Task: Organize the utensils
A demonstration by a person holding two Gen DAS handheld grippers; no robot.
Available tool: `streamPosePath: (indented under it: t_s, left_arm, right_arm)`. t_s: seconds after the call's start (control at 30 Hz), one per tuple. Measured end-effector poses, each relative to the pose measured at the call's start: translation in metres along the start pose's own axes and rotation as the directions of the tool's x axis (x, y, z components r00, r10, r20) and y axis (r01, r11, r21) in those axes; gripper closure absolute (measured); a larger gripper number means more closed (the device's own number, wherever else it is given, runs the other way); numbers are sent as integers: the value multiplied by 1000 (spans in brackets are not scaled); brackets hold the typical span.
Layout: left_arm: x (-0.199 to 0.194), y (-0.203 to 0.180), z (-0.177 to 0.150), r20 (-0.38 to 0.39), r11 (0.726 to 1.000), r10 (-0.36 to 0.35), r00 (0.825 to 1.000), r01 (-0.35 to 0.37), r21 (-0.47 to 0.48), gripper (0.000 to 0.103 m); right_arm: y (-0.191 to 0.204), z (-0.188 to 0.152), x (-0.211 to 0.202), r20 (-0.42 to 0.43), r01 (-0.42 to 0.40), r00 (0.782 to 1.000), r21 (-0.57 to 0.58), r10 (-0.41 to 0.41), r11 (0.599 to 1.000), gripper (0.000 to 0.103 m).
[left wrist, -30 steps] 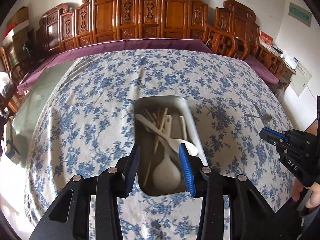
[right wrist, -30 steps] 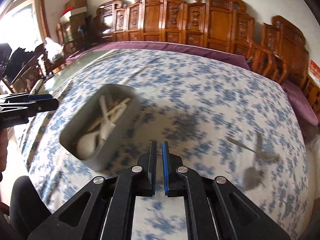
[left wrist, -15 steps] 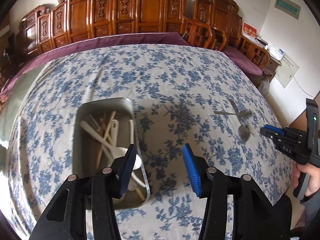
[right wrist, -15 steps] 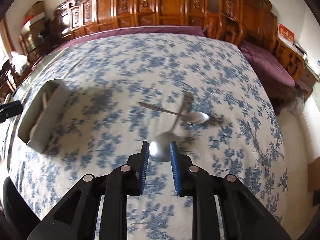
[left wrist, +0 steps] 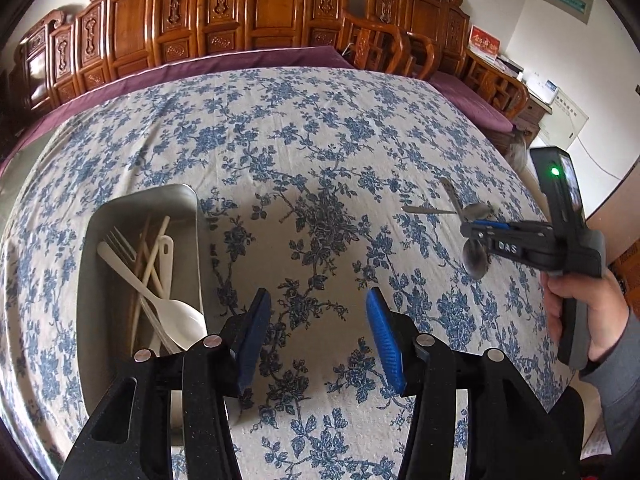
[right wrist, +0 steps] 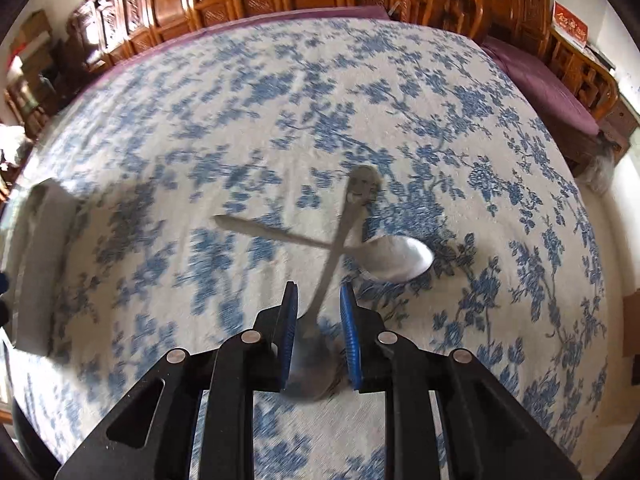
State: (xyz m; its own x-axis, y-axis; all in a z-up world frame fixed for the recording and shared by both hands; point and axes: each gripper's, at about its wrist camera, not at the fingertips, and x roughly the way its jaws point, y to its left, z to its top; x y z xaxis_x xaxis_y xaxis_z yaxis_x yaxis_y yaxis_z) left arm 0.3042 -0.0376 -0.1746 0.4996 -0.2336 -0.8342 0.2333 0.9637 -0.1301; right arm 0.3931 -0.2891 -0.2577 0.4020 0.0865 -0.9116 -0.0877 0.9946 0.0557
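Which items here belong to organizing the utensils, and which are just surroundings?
Job:
- metal tray holding white spoon, fork, chopsticks
- two crossed metal spoons
- right claw
- left claw

Surroundings:
- floral tablecloth
- carved wooden chairs

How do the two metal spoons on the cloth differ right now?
The near spoon lies with its bowl between the right gripper's open fingers and its handle pointing away; the far spoon lies crosswise beyond the fingertips, its bowl to the right. The near spoon's handle crosses over the far spoon's. The far spoon's bowl looks brighter. Both are silver metal, on the floral tablecloth, outside the tray.
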Motion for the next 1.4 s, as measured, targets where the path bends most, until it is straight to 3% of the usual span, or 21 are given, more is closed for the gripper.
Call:
streamPosePath:
  t_s: [0.3, 0.43, 0.67, 0.93, 1.4]
  left_arm:
    - [7, -15, -3, -20, 1000, -11, 1000, 12, 16, 56]
    - [6, -23, -1, -18, 1000, -16, 1000, 16, 26, 56]
    - [12, -43, 4, -22, 999, -18, 1000, 18, 35, 56]
    - [37, -93, 23, -29, 998, -16, 999, 18, 63, 56]
    - [115, -193, 70, -75, 991, 73, 994, -65, 114, 56]
  right_arm:
    - [4, 2, 7, -37, 44, 998, -17, -45, 999, 80]
    - [5, -3, 4, -46, 54, 997, -31, -56, 998, 95]
    - [2, -17, -19, -3, 31, 999, -83, -32, 996, 96]
    - [-45, -29, -62, 67, 56, 997, -132, -48, 990, 96]
    - [-111, -54, -45, 50, 37, 998, -156, -29, 987, 96]
